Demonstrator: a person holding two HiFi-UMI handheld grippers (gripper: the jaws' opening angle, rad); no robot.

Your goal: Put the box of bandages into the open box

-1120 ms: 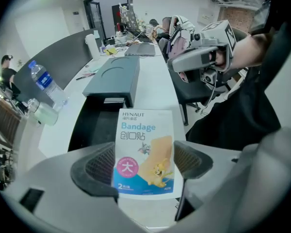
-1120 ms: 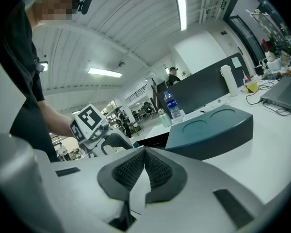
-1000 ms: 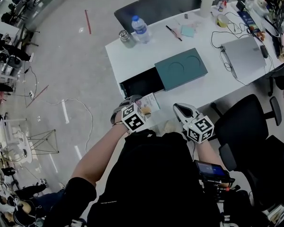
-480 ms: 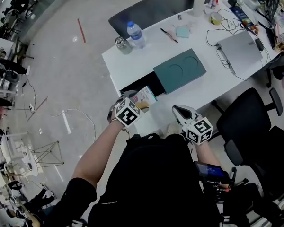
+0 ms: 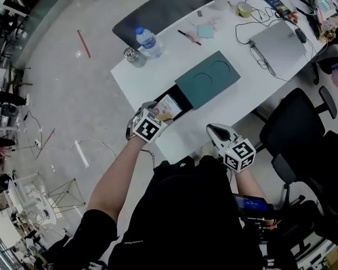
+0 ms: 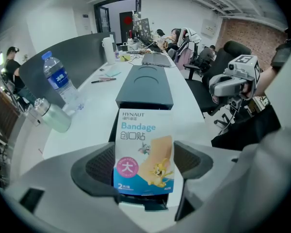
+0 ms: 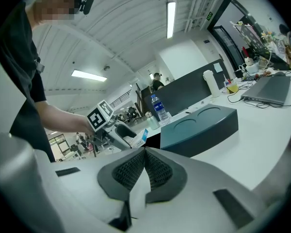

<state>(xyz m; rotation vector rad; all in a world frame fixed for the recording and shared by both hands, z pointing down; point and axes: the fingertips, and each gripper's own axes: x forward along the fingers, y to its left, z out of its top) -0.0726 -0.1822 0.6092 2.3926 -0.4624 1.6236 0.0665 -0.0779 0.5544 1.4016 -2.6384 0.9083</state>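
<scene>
Bandage box (image 6: 143, 154) upright between the pads of the left gripper (image 5: 156, 111), pinched on its two narrow edges, printed face toward the camera. Held by the edges, I'd guess, so the flat face stays free and it can drop into the tray without a jaw fouling the rim.

Open box (image 5: 182, 99) sits near the table's (image 5: 158, 66) front edge. Its teal lid (image 5: 207, 79) is slid back and rests over the far part, leaving only a dark slot at the near end. From the head view the bandage box hangs over that slot's near corner; whether it is above the rim or already dipping in, I cannot tell from there.

Right gripper (image 7: 145, 154): pads pressed together, nothing between them. It hangs off the table's near edge, well apart from the open box and out of the left one's path.

What the views add:
- Left gripper view: label readable, pads square on both sides, the lid straight ahead beyond the bandage box. The slot is mostly hidden behind it.
- Right gripper view: a side look. The left gripper carries the bandage box raised, short of the lid's front wall, and the lid's thickness shows.
- Head view alone shows both tools at once.

Bottle (image 5: 147, 40) and jar (image 5: 130, 55) stand far left, clear of the work.
</scene>
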